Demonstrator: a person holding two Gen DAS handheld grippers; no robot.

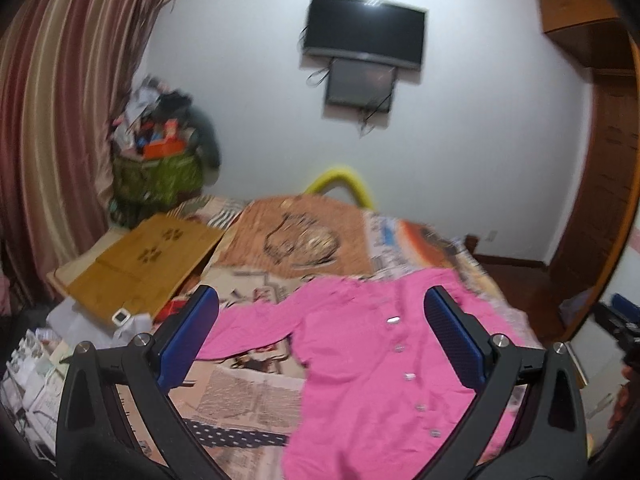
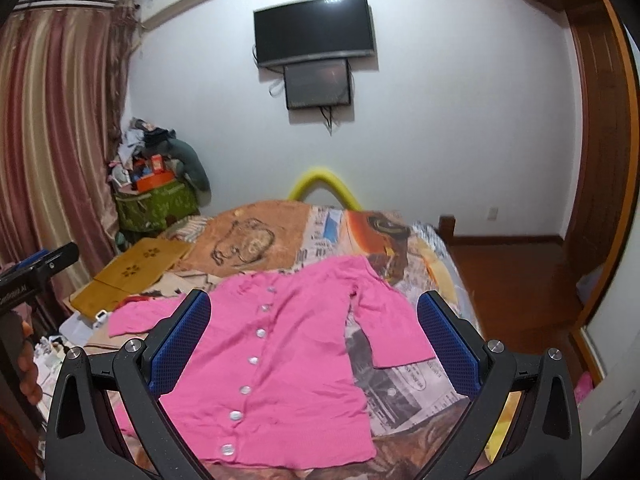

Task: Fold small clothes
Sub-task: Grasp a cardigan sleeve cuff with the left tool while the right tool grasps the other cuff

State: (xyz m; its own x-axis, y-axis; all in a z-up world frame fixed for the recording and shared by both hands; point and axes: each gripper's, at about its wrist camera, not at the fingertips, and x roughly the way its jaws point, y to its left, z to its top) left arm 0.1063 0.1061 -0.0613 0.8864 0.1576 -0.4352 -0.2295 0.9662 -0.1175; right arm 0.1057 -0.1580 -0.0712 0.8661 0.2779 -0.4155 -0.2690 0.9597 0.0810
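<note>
A small pink button-up cardigan [image 2: 288,352] lies spread flat on the bed, front up, both sleeves out to the sides, collar toward the far wall. It also shows in the left wrist view [image 1: 360,360]. My right gripper [image 2: 314,320] is open and empty, held above the cardigan's lower half. My left gripper [image 1: 322,320] is open and empty, above the cardigan's left side and left sleeve. The left gripper's body [image 2: 36,276] shows at the left edge of the right wrist view.
The bed [image 2: 400,384] is covered with newspaper and an orange printed blanket [image 2: 256,236]. A wooden lap tray [image 1: 144,260] lies at the bed's left. A cluttered green basket [image 2: 156,200] stands by the striped curtain. A TV [image 2: 316,32] hangs on the far wall.
</note>
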